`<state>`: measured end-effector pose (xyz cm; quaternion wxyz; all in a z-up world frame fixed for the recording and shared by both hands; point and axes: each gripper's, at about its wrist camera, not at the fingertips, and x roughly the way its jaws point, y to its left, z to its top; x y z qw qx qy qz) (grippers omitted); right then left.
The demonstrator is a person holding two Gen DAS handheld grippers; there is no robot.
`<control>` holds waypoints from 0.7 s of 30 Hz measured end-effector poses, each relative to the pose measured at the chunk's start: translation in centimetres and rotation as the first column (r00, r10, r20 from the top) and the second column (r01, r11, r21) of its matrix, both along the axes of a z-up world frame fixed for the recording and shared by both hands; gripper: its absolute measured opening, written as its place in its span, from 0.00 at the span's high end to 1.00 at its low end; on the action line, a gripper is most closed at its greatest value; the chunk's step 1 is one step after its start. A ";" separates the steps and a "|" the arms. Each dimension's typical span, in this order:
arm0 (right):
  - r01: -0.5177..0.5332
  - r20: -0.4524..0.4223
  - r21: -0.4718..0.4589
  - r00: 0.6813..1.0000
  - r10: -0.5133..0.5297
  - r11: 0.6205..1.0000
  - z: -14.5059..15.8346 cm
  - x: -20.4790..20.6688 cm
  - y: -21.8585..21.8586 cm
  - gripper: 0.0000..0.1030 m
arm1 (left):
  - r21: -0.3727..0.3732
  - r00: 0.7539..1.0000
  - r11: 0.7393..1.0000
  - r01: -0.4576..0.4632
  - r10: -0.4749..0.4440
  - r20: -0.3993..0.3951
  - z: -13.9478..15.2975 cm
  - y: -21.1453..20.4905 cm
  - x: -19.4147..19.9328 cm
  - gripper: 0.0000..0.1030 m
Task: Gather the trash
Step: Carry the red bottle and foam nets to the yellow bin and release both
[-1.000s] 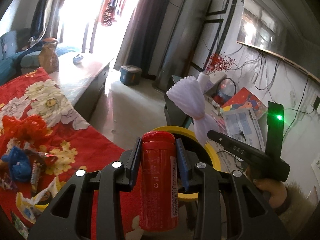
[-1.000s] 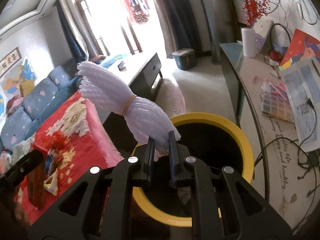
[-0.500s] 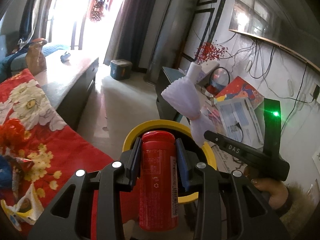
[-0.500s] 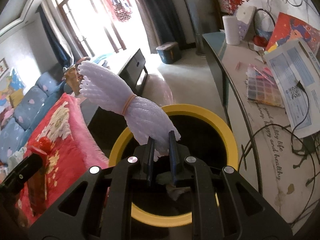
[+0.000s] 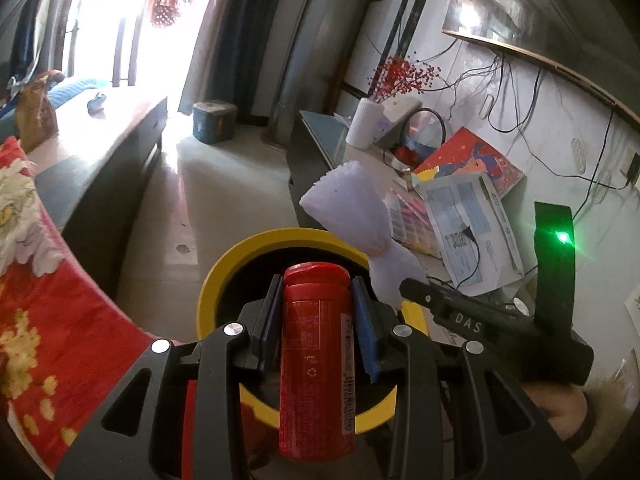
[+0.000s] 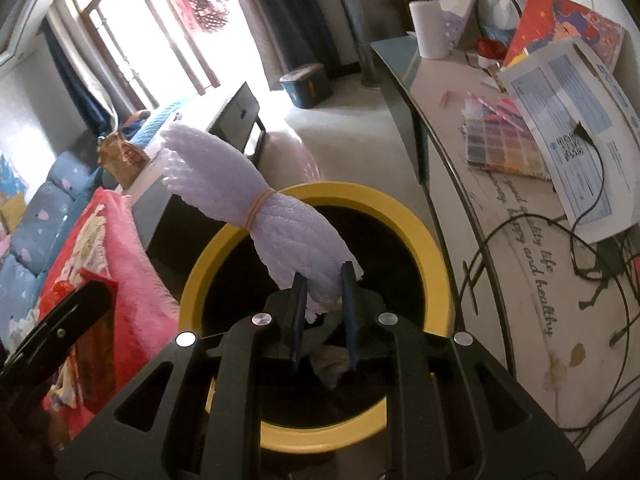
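A yellow-rimmed black trash bin [image 5: 208, 300] stands on the floor right below both grippers. My left gripper [image 5: 316, 284] is shut on a red cylindrical can [image 5: 318, 360], held upright over the bin's near side. My right gripper [image 6: 323, 280] holds the end of a white foam net [image 6: 224, 184] tied with a rubber band; its jaws are opening, and the net's end still sits between the pads over the bin's mouth [image 6: 436, 264]. In the left wrist view the foam net [image 5: 348, 208] sticks up to the right of the can.
Crumpled trash [image 6: 332, 364] lies at the bin's bottom. A red flowered blanket [image 5: 52, 300] borders the bin on the left. A desk [image 6: 500, 240] with papers, a colour chart and cables runs along the right. A blue box [image 5: 214, 120] stands on the floor further off.
Both grippers came forward and down over the bin, which now fills more of each view. The right jaws stand slightly wider apart around the foam net.
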<state>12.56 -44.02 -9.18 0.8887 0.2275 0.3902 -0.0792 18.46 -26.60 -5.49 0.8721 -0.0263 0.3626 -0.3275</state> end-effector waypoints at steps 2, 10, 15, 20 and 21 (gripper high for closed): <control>0.014 -0.012 0.003 1.000 -0.014 1.000 -0.3 0.0 -0.2 0.84 | -0.013 1.000 1.000 0.007 -0.007 -0.012 -0.4 -0.4 0.6 0.69; 0.080 -0.001 -0.001 0.997 -0.080 0.997 0.0 -0.5 -1.1 0.46 | -0.062 0.999 0.998 -0.025 0.023 -0.038 -0.9 0.4 1.5 0.21; 0.077 0.040 -0.027 0.996 -0.076 0.997 1.0 -0.8 -0.4 0.39 | -0.064 0.995 0.993 -0.095 0.094 -0.017 -0.2 2.5 1.0 0.06; 0.053 0.080 -0.048 0.996 -0.049 0.997 2.2 -0.9 0.9 0.35 | -0.031 0.986 0.987 -0.159 0.160 0.043 1.1 4.8 0.0 0.06; 0.045 0.090 -0.051 0.995 -0.041 0.998 2.5 -1.0 1.2 0.33 | -0.030 0.985 0.986 -0.166 0.168 0.048 1.3 5.2 -0.1 0.06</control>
